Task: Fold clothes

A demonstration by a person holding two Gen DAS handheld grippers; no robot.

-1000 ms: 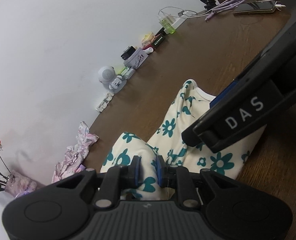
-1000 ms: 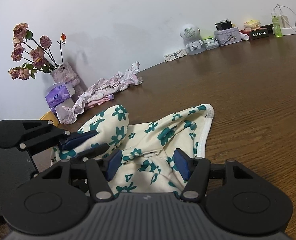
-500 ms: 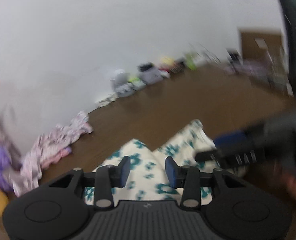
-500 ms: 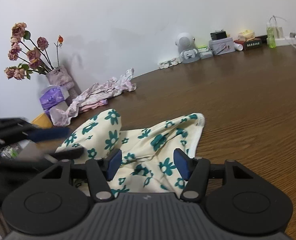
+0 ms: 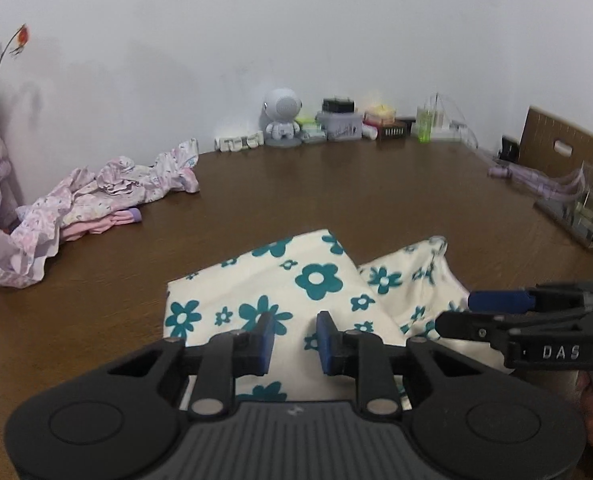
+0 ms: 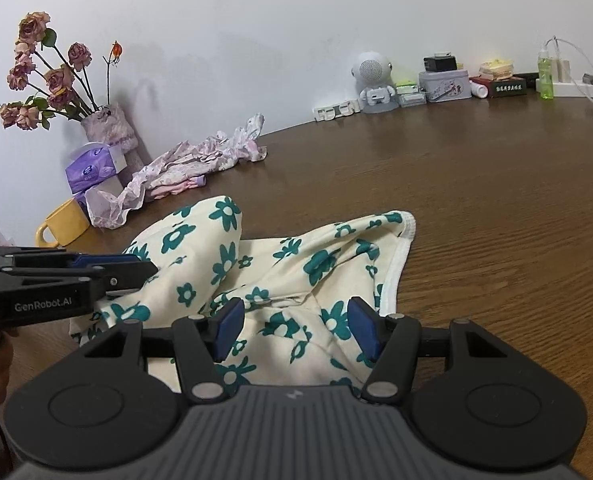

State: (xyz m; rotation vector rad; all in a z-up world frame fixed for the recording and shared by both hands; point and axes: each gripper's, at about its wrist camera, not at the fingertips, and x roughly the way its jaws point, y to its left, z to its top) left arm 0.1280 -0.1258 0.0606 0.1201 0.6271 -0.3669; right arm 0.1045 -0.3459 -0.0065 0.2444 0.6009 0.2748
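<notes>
- The floral garment (image 5: pixel 296 292) lies crumpled on the table (image 5: pixel 376 208), cream with teal flowers, at the near edge in front of both claws
- Left claw (image 5: pixel 292 340) hovers just over the garment's near part; its blue pads (image 5: pixel 265 340) are apart with a narrow gap, and the cloth shows below the gap; I cannot tell whether they touch it
- In the left view the garment spreads ahead and to the right of that claw; one fold rises to a peak, and a second flap lies beside it to the right
- Right claw (image 6: pixel 292 332) has its blue pads (image 6: pixel 228 330) wide apart, either side of a rumpled patch of the garment; the cloth lies between and under them, not pinched
- In the right view the white-hemmed edge (image 6: pixel 406 240) of the garment lies ahead and to the right of the claw, and a raised hump is ahead to the left
- The right claw enters the left view from the right edge (image 5: pixel 496 316), over the garment's right flap
- The left claw enters the right view from the left edge (image 6: pixel 128 266), tips at the hump
- A pink pile of clothes (image 6: pixel 200 164) lies well apart, toward the table's far left, near a yellow mug (image 6: pixel 66 224) and a tissue box (image 6: pixel 94 166)
</notes>
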